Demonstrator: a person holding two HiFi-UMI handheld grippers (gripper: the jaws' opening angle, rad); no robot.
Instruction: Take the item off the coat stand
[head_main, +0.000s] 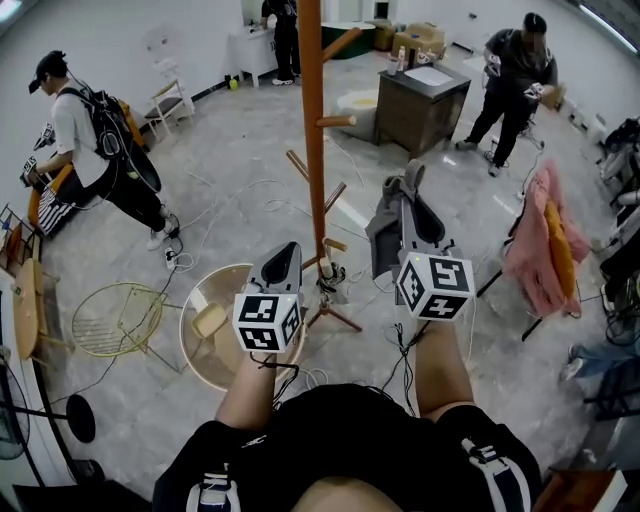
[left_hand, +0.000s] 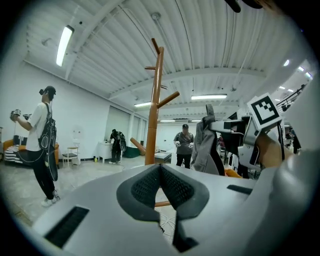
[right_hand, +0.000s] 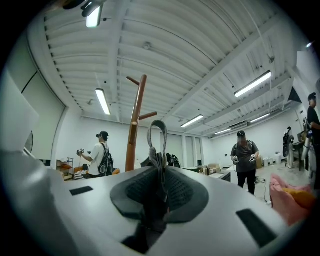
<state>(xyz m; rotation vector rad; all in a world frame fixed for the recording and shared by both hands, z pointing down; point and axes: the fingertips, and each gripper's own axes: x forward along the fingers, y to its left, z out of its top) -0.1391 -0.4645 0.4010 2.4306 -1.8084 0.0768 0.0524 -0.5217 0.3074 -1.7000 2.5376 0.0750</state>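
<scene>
Black short-sleeved top (head_main: 345, 430), white-trimmed straps (head_main: 212, 492) at frame bottom. Grey shells on left gripper (head_main: 288, 252) and right gripper (head_main: 405, 190), black ribbed pads (left_hand: 145, 187), white cubes (head_main: 267, 321) with black square markers.

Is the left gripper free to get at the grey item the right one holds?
Likely yes: only open air separates the left gripper from the grey item; the coat stand stands farther ahead.

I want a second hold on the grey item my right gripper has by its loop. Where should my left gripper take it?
Probably the loose fabric of the grey item hanging below the right gripper, coming in level from the person's left: that side faces the left gripper, and the cloth drapes in soft folds.
</scene>
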